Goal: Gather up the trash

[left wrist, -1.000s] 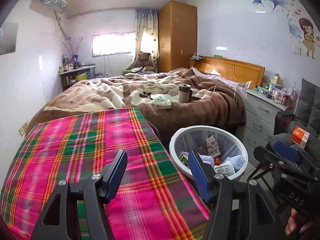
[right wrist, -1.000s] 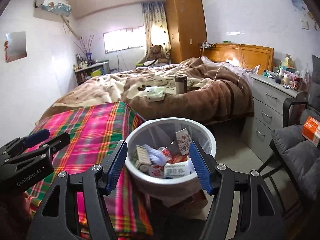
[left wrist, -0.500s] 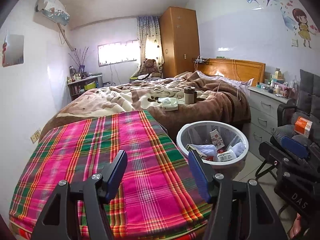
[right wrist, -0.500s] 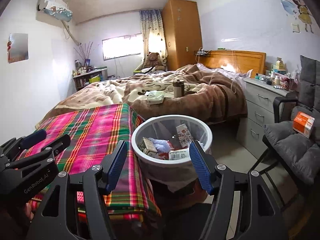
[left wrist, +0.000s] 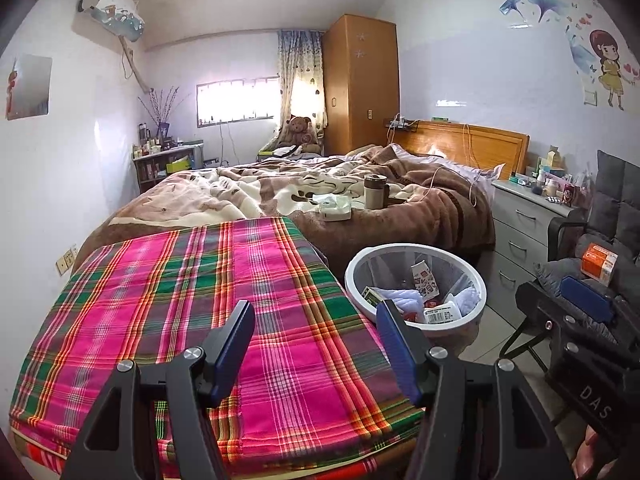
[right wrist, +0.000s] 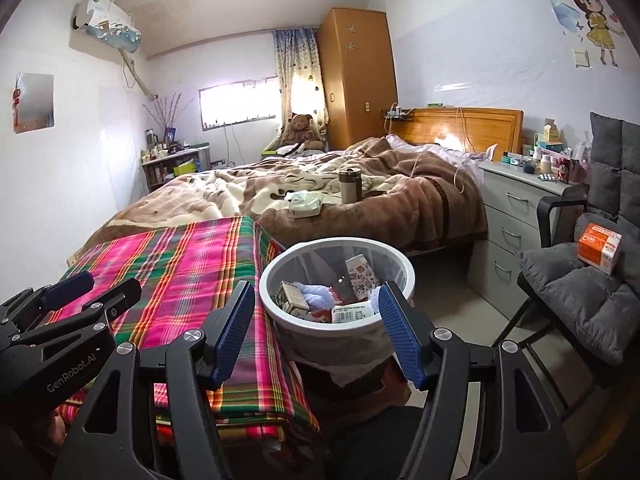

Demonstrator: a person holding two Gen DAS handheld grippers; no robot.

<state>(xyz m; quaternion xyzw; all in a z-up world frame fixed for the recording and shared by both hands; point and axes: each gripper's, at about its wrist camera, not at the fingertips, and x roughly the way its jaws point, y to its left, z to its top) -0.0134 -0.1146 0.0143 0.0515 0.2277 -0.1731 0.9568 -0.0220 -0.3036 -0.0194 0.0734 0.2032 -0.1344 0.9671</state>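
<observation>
Both claws have drawn back since a second ago. The left claw (left wrist: 316, 344) hangs spread apart and empty over the plaid desk (left wrist: 192, 300), near its front edge. The right claw (right wrist: 316, 330), likewise apart and empty, faces the white bin (right wrist: 280, 268) standing just beside the desk's right edge, holding cartons (right wrist: 292, 298), tissue and wrappers.

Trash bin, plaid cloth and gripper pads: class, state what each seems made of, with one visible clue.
Trash bin: apparently plastic, with a smooth white rim and see-through mesh-like wall.
Plaid cloth: woven fabric, matte; threads cross in pink, green and orange stripes.
Gripper pads: probably rubber or soft plastic; blue, finely ribbed faces.
</observation>
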